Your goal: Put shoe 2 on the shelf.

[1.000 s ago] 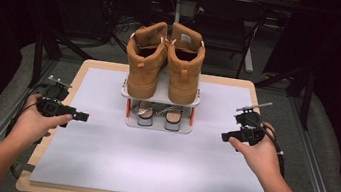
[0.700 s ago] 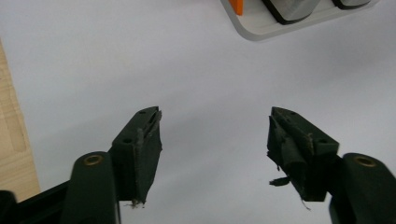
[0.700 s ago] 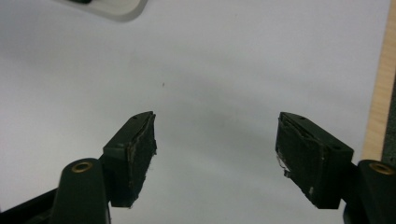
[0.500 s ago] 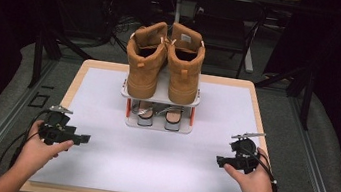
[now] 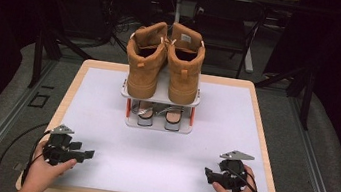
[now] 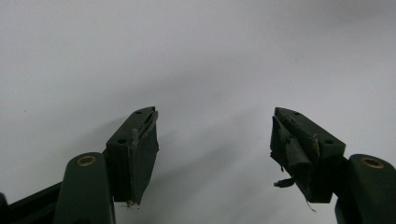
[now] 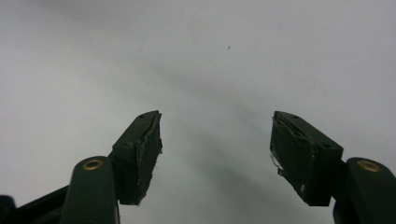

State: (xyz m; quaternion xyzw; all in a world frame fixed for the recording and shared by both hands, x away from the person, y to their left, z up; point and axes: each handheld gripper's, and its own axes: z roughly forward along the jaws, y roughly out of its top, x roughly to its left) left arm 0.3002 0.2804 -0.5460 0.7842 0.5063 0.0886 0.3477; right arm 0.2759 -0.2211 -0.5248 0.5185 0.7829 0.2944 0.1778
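Resting near the tabletop's (image 5: pixel 107 97) front edge, left gripper (image 5: pixel 80 153) and right gripper (image 5: pixel 209 174) hold jaws spread, well apart from the tan boots (image 5: pixel 163 65).

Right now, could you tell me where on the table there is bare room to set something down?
The white mat lies bare between the left gripper and right gripper, in front of the shoe rack. Strips left and right of the rack are free too. The middle back is crowded: tan boots on top, another pair below.
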